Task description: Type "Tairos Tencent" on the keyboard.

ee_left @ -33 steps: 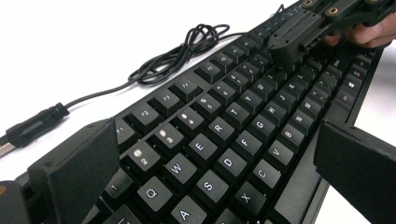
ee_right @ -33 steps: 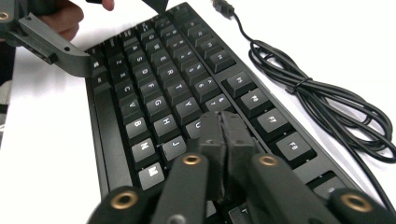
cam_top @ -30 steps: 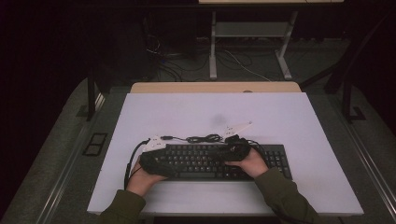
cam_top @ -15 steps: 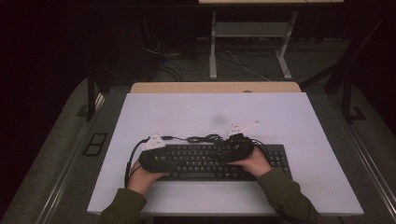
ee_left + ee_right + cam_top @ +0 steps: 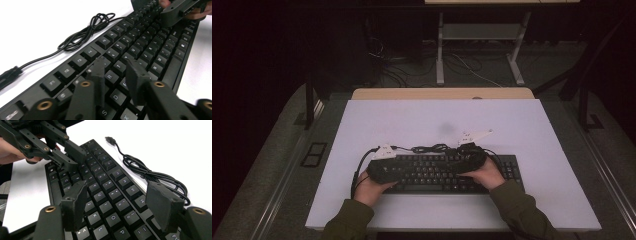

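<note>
One black keyboard (image 5: 439,172) lies near the front edge of the white table (image 5: 532,125), its single cable (image 5: 150,173) coiled on the table just behind it, ending in one USB plug (image 5: 110,139). Two tools are over the keys. Left tool (image 5: 115,75): jaws slightly apart, holding nothing, above the left letter keys. Right tool (image 5: 120,202): jaws wide apart, empty, above the right-hand keys. Two hands (image 5: 371,189) grip the tools.
</note>
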`<state>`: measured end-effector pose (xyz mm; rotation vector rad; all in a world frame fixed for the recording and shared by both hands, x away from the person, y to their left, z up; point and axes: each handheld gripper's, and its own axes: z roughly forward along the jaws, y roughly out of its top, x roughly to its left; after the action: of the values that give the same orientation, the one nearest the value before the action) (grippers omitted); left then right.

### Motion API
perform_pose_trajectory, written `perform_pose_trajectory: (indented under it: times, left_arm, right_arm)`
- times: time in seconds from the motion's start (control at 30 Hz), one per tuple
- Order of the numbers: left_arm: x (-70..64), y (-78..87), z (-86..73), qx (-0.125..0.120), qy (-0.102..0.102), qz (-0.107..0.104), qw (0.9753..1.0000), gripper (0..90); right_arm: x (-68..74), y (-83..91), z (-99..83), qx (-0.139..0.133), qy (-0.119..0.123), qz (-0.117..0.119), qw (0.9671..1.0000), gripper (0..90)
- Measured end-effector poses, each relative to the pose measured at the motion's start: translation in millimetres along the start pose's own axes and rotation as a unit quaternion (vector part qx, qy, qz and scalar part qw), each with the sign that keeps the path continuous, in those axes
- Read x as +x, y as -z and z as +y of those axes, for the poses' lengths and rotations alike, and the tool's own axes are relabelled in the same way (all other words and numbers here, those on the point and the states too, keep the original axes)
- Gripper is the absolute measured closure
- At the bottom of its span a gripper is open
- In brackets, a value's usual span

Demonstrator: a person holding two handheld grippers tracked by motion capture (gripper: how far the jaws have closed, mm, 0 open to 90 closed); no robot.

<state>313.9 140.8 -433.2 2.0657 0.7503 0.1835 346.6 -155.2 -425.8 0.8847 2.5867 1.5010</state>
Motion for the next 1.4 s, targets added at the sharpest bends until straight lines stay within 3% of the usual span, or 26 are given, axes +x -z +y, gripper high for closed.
perform_pose_trajectory:
  times: [0.23,0.57,1.1,1.4]
  left_arm:
    - [-0.2,-5.3,5.9,0.009,0.002,0.001,1.0,88.6]
    - [1.9,-10.3,7.2,0.019,0.008,0.008,0.9998,88.8]
    - [0.7,-15.1,6.8,0.043,-0.007,0.013,0.999,88.7]
    - [0.5,-15.1,6.9,0.043,-0.007,0.014,0.9989,88.8]
  right_arm:
    - [0.7,0.9,0.1,-0.004,0.001,-0.005,1.0,32.0]
    - [0.8,2.5,-0.1,-0.006,0.003,-0.006,1.0,31.4]
    - [1.1,3.0,-0.2,-0.004,0.002,-0.01,0.9999,31.0]
    - [1.4,3.6,0.5,-0.007,0.003,-0.01,0.9999,30.5]
